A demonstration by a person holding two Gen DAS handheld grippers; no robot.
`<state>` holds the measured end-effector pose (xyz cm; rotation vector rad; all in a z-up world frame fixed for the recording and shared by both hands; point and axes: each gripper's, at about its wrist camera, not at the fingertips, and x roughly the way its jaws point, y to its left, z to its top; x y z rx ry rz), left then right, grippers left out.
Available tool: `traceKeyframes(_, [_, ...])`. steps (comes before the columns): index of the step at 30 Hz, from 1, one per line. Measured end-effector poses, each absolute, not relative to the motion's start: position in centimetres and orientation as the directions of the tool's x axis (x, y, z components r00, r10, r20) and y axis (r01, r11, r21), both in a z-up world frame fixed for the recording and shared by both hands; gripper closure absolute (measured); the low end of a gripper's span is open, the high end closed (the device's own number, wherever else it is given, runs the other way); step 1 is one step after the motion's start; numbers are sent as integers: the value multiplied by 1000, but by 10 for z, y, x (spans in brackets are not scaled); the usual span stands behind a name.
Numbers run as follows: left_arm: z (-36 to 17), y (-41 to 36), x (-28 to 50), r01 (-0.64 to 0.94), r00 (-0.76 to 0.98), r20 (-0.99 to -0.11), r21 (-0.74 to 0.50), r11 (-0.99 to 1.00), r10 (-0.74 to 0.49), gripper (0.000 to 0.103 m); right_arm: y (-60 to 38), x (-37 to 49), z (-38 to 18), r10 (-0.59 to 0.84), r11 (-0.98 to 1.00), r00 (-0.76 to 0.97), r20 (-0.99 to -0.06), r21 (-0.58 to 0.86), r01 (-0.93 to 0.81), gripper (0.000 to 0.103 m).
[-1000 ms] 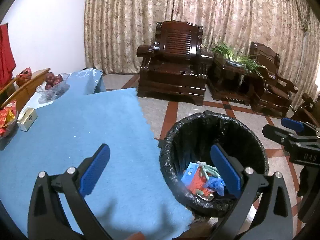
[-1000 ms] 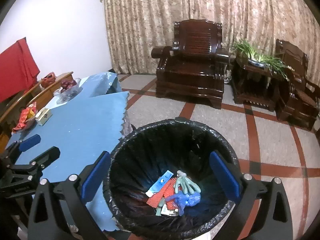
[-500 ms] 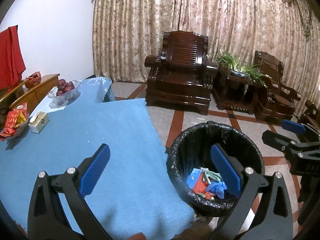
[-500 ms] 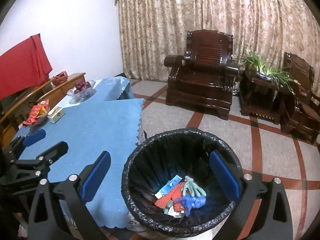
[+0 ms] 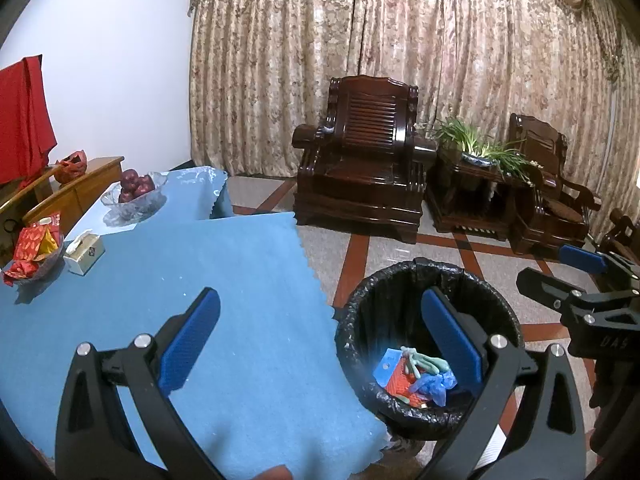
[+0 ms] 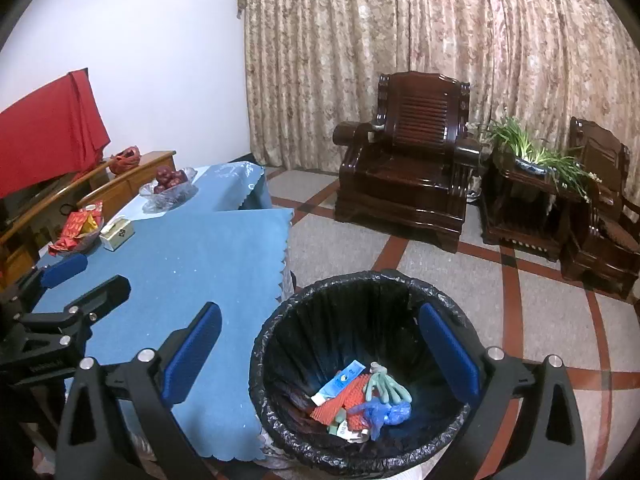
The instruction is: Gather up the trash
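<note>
Both grippers empty above the table edge and bin.
The left gripper (image 5: 320, 336) and right gripper (image 6: 320, 344) hold jaws wide apart. The crumpled trash (image 6: 360, 396) lies inside the round black-lined bin (image 6: 276, 332), beside the scalloped blue felt tablecloth (image 5: 224, 280); open tiled floor (image 6: 540, 320) beyond.

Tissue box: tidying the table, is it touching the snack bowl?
Apart. Left wrist view shows blue cloth between the tissue box and the snack bowl.
</note>
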<state>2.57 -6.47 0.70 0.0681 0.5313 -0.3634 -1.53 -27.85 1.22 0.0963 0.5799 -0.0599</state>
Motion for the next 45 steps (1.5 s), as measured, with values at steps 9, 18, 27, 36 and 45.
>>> traceKeyframes(9, [6, -63, 26, 356, 799, -508, -32, 934, -322, 5, -277, -15, 15, -32, 994, 837, -546, 67, 81, 6])
traceKeyframes(18, [6, -62, 27, 355, 799, -508, -32, 934, -321, 5, -277, -13, 16, -33, 995, 836, -548, 58, 77, 6])
traceKeyframes(27, [6, -59, 27, 355, 799, -509, -33, 934, -321, 5, -277, -13, 16, -31, 995, 836, -548, 59, 75, 6])
traceKeyframes(36, [5, -56, 29, 355, 798, -510, -32, 934, -321, 5, -276, -13, 16, -33, 995, 836, -548, 58, 77, 6])
traceKeyframes(45, [4, -51, 31, 355, 797, -511, -33, 934, -321, 5, -276, -13, 16, -32, 995, 836, -548, 58, 76, 6])
